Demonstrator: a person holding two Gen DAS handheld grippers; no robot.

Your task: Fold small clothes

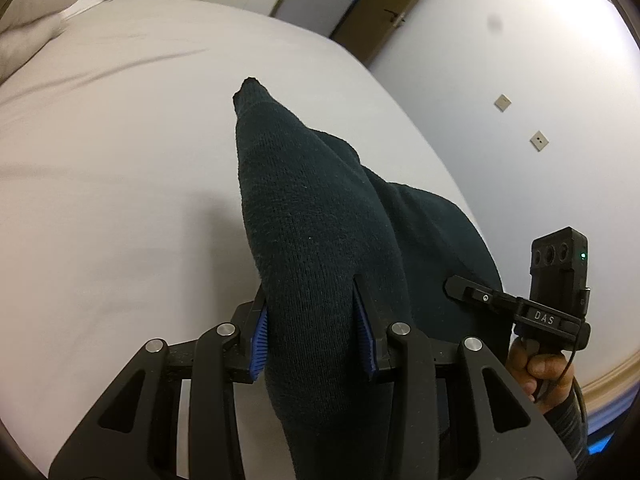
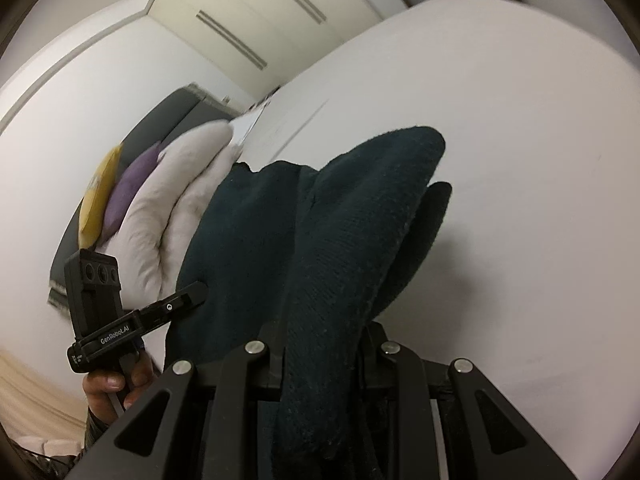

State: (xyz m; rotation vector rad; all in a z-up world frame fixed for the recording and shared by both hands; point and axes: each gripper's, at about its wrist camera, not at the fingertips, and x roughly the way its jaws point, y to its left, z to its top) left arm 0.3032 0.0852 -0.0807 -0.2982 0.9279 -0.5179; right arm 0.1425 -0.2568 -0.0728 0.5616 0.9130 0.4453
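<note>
Left hand-held gripper and right hand-held gripper each pinch a bunched fold of the dark knit garment, held above the bed. Risk: thick bunches slip, fold lands crooked.

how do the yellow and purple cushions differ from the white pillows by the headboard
The yellow cushion and purple cushion are coloured and look thinner, leaning against the dark headboard. The white pillows are pale, plumper and sit in front of them, nearer the dark green garment. All sit at the same end of the bed.
</note>
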